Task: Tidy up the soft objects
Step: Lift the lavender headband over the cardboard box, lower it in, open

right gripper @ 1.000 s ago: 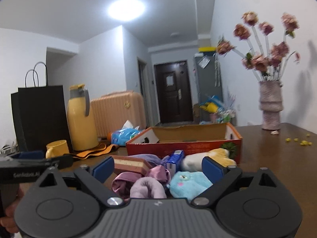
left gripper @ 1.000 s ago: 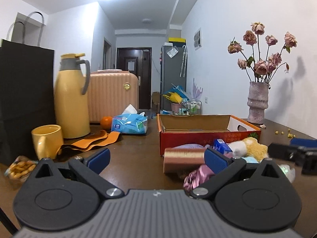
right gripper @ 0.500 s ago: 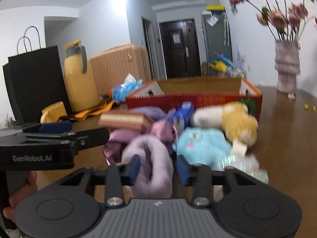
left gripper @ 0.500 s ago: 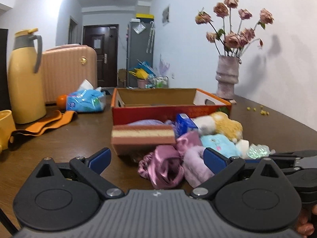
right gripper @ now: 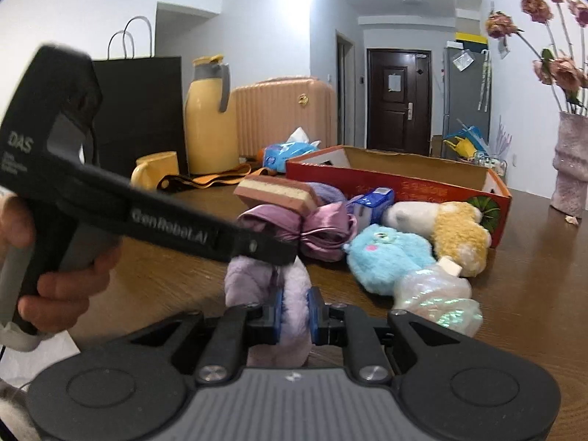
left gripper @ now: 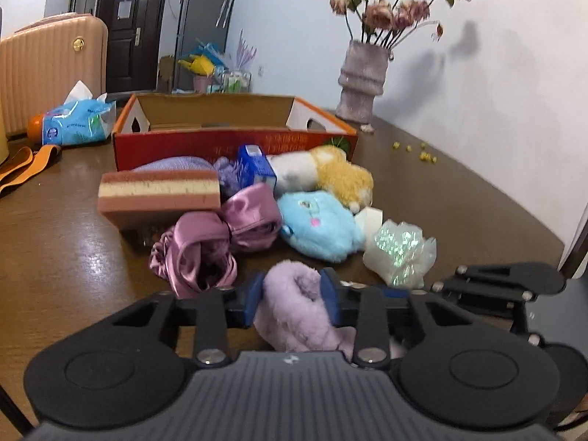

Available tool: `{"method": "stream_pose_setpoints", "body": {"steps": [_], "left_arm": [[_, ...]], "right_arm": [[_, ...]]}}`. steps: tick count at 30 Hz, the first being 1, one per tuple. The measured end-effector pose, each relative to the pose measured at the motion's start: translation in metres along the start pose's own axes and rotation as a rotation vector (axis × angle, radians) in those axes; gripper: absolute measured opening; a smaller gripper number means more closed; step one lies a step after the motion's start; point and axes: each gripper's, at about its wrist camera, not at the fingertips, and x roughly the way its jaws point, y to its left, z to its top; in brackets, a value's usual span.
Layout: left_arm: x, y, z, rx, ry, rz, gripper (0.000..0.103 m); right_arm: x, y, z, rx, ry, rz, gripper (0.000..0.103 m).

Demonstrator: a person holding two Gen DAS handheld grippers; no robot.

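Observation:
A fluffy lilac piece (left gripper: 294,294) lies at the near edge of a pile on the brown table (left gripper: 66,250). My left gripper (left gripper: 291,299) is closing on it, and its blue pads press into the fluff from both sides. My right gripper (right gripper: 294,310) is closing tight on another part of the same lilac piece (right gripper: 264,279). In the right wrist view the left gripper's fingers (right gripper: 257,248) cross in from the left over the fluff. Behind lie a pink satin scrunchie (left gripper: 198,253), a layered sponge (left gripper: 158,191), a blue plush (left gripper: 316,224), a yellow-white plush (left gripper: 330,176) and an iridescent puff (left gripper: 400,253).
An open red cardboard box (left gripper: 235,139) stands behind the pile. A vase (left gripper: 362,84) of dried roses is at the back right. To the left are a tissue pack (left gripper: 73,125), orange strap (left gripper: 22,165), yellow thermos (right gripper: 209,117), yellow mug (right gripper: 158,169) and black paper bag (right gripper: 139,110).
Both grippers tipped down toward the pile. They stood wide open a second ago; the right closed on the lilac piece first, then the left closed on it too.

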Motion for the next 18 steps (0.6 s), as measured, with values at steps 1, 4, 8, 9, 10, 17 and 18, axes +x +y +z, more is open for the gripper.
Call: {"method": "stream_pose_setpoints", "body": {"steps": [1,4,8,9,10,17,18], "left_arm": [[0.001,-0.002,-0.001,0.005,0.004,0.016,0.030],[-0.006,-0.012,-0.007,0.022,0.006,0.070,0.027],[-0.013,-0.017,-0.017,0.003,0.026,0.137,0.026],[-0.015,-0.018,-0.019,-0.012,0.030,0.152,0.026],[-0.016,-0.019,-0.020,-0.025,0.034,0.166,0.026],[-0.016,-0.028,-0.026,-0.115,0.006,0.252,0.024],[-0.015,-0.028,-0.027,-0.125,0.008,0.256,0.024]], "right_arm": [[-0.001,-0.005,-0.001,0.020,-0.003,-0.015,0.015],[-0.002,-0.021,0.000,0.101,-0.029,-0.026,0.018],[-0.001,-0.028,0.002,0.143,-0.075,-0.030,0.018],[0.000,-0.029,0.002,0.159,-0.069,-0.014,0.019],[0.001,-0.030,0.002,0.172,-0.064,0.002,0.019],[-0.010,-0.030,-0.004,0.215,-0.011,0.080,0.021],[-0.011,-0.028,-0.006,0.212,-0.001,0.083,0.021]]}}
